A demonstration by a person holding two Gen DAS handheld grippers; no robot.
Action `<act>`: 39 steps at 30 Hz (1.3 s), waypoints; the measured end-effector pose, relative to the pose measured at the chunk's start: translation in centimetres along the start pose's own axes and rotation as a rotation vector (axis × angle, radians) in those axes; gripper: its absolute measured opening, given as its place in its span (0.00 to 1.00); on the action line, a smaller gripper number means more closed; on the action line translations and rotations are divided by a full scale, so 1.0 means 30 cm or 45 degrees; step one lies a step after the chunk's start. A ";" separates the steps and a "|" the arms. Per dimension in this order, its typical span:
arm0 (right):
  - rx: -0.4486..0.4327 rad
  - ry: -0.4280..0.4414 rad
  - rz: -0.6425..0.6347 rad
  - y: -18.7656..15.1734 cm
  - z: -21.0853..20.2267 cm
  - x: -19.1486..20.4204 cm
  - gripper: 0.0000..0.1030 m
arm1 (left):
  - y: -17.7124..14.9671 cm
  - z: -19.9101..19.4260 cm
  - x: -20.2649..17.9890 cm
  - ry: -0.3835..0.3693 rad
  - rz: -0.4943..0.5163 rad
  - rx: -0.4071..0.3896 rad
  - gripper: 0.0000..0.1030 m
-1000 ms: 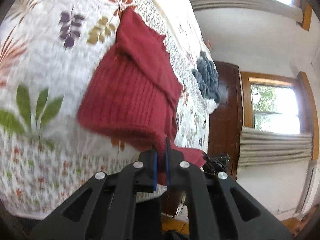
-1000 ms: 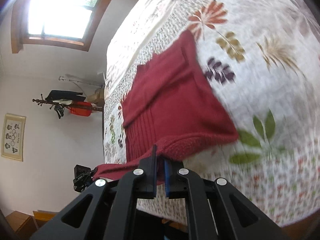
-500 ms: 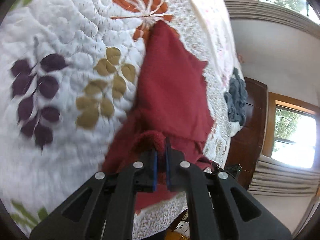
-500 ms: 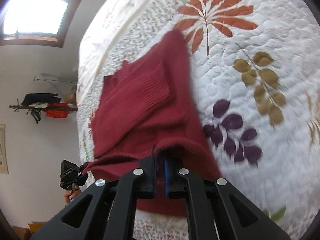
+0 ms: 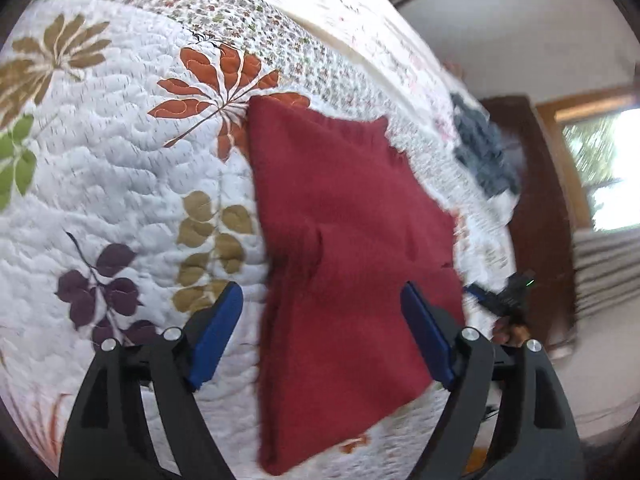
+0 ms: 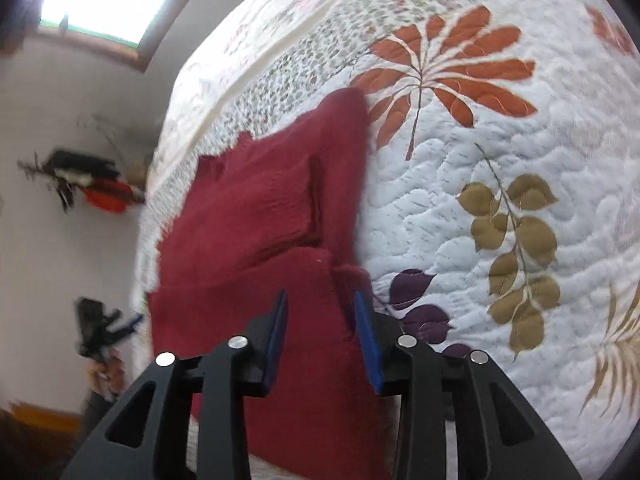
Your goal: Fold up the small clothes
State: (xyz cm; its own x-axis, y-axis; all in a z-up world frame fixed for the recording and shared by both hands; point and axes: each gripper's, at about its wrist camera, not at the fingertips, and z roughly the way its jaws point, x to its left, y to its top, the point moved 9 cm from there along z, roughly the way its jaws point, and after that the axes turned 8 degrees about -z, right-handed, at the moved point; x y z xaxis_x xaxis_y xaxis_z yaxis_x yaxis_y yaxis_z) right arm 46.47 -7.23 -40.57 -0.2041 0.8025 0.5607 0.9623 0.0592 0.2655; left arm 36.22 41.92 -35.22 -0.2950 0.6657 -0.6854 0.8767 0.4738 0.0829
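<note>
Red sweater [image 5: 352, 264] blurs along its near hem; grey garment [image 5: 486, 160] beyond is smeared shapeless

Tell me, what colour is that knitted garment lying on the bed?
The sweater is dark red, plain all over; the left wrist view shows it best.

red garment [image 5: 344, 216]: 1 (folded) | grey garment [image 5: 484, 156]: 1 | quilt [image 5: 120, 184]: 1 | grippers: 2

Both wrist cameras look down close over the bed [image 5: 120, 184], from opposite sides it seems, sharing the red sweater [image 5: 344, 240] [image 6: 260, 216].
</note>
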 end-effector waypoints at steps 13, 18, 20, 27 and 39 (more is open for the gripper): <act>0.007 -0.086 -0.218 -0.060 0.009 0.058 0.17 | -0.050 0.144 -0.031 0.267 0.260 0.051 0.40; -0.055 -0.143 -0.343 -0.070 -0.013 0.089 0.09 | -0.068 0.150 -0.050 0.291 0.337 0.015 0.11; -0.073 -0.162 -0.381 -0.069 -0.016 0.095 0.09 | -0.074 0.144 -0.063 0.288 0.363 -0.015 0.11; -0.159 -0.212 -0.518 -0.081 -0.065 0.162 0.05 | -0.103 0.063 -0.139 0.162 0.422 -0.127 0.10; -0.134 -0.356 -0.548 -0.094 -0.042 0.115 0.37 | -0.122 0.118 -0.057 0.202 0.350 -0.060 0.12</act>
State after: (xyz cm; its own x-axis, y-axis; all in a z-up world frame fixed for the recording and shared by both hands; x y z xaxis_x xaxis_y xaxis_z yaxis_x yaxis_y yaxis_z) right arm 42.82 -5.39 -38.41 -0.5071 0.8476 0.1562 0.7757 0.3699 0.5113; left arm 34.87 36.99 -36.91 -0.1082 0.8522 -0.5119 0.9143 0.2874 0.2853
